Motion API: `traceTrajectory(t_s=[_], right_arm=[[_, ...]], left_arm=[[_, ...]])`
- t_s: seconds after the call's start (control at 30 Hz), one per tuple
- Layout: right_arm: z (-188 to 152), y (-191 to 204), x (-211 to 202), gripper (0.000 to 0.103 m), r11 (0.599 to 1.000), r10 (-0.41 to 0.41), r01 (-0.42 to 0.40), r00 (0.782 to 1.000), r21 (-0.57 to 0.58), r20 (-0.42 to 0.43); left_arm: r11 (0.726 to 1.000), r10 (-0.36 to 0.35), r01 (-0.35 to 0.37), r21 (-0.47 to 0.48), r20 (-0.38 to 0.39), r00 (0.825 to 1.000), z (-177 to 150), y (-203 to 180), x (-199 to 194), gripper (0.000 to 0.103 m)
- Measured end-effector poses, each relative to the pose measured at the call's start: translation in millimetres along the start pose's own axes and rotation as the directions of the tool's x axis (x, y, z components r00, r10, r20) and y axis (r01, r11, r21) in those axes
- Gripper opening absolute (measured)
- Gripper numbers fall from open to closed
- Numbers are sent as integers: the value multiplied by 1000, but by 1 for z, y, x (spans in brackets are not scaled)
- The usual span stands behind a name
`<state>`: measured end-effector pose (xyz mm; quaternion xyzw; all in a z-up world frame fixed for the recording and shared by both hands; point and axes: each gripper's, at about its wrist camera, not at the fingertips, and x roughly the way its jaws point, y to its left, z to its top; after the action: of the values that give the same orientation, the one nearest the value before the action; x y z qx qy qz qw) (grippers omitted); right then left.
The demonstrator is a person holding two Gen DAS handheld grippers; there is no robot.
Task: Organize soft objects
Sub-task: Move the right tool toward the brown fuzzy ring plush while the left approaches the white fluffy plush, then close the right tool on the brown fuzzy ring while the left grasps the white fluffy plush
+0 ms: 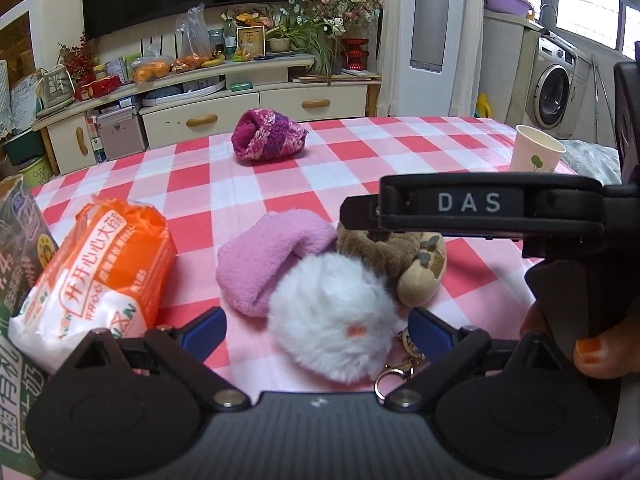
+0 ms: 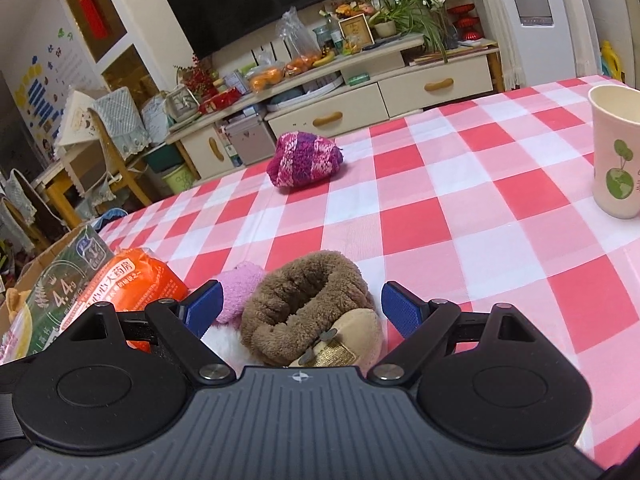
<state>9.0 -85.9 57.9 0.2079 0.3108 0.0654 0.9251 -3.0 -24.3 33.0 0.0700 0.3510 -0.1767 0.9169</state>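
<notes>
A white fluffy pompom keychain lies on the checked tablecloth between the fingers of my open left gripper. A pink fuzzy sock lies just behind it, and it also shows in the right wrist view. A brown and tan plush sits between the fingers of my open right gripper; it also shows in the left wrist view, under the right gripper's body. A magenta knitted roll lies far back on the table, also visible in the right wrist view.
An orange and white tissue pack leans against a green printed carton at the left. A paper cup stands at the right of the table. A TV cabinet stands beyond the table's far edge.
</notes>
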Motion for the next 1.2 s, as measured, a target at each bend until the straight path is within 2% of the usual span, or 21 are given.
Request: traceTrajectory(t_s=[0.23,0.57,0.73,0.93,1.03,1.07,1.13,1.2], right_arm=[[0,-1,2,103,1000,4,-4,1000,-9,-25],[-1,-1,8,103,999,-23,22,999,-39,-46],[-3,1,9,103,997,-43,40,998,-68,-39],[-7,6,15,103,987,-92,83,994,-137,-59],[-9,10,17,97,980,-104,94,993,-176,-53],[-9,11,17,92,978,-103,91,993,-186,-52],[-10,13,17,90,975,-106,94,993,-202,-47],[-10,14,18,82,972,-109,98,993,-213,-42]], left_arm=[[1000,13,-13,-13,-18,1000,1,2,11,94],[998,-6,4,-57,-40,999,5,9,20,83],[996,-31,27,-82,-51,998,5,12,20,74],[993,-62,54,-108,-68,996,3,15,21,56],[990,-75,65,-128,-77,994,2,17,21,51],[989,-79,68,-132,-76,994,1,18,20,50],[988,-82,71,-134,-73,994,1,18,18,49],[988,-84,74,-135,-71,994,0,19,17,48]])
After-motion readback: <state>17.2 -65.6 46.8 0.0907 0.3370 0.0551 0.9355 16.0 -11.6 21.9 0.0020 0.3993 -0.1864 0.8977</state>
